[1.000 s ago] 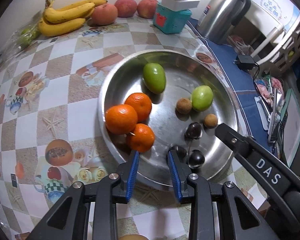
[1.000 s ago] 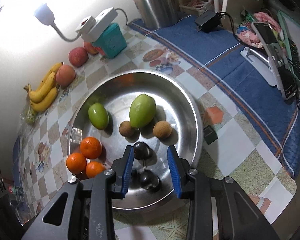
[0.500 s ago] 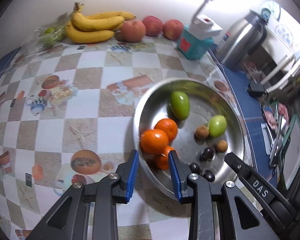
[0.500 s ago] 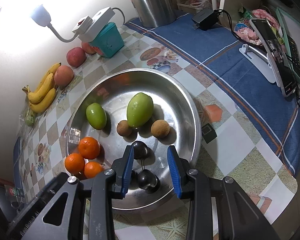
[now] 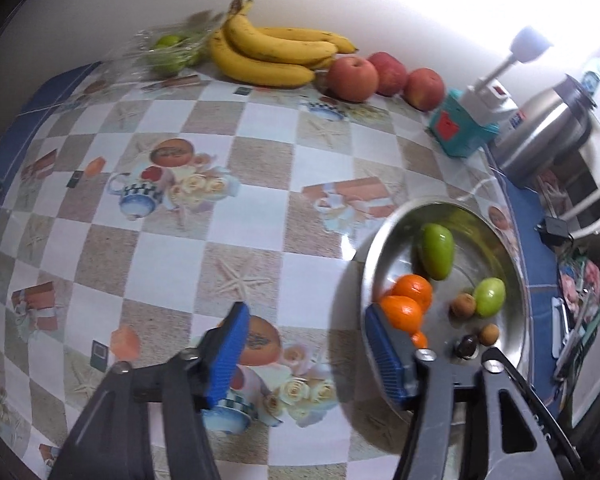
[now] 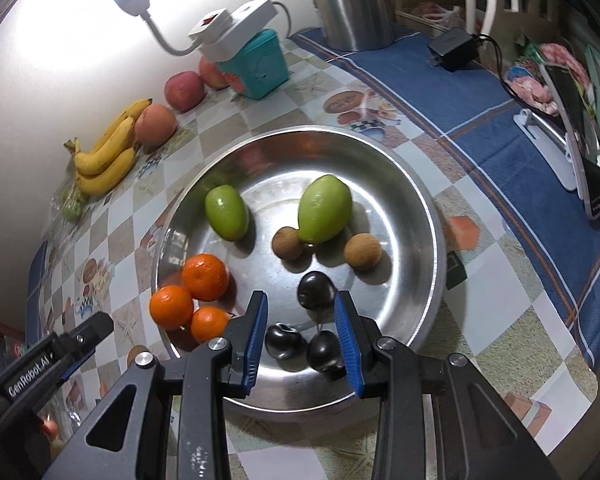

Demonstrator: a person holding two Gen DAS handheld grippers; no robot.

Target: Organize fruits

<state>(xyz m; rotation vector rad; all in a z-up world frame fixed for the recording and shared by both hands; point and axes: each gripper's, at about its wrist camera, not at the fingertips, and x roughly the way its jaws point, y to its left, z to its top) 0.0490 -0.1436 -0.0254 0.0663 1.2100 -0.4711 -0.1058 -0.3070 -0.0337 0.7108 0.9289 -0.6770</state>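
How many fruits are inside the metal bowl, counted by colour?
Inside the metal bowl:
Orange: 3
Green: 2
Brown: 2
Dark: 3
Total: 10

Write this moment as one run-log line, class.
left gripper: opening, empty, above tablecloth | right gripper: over plums, nothing held | bowl: oranges, green fruits
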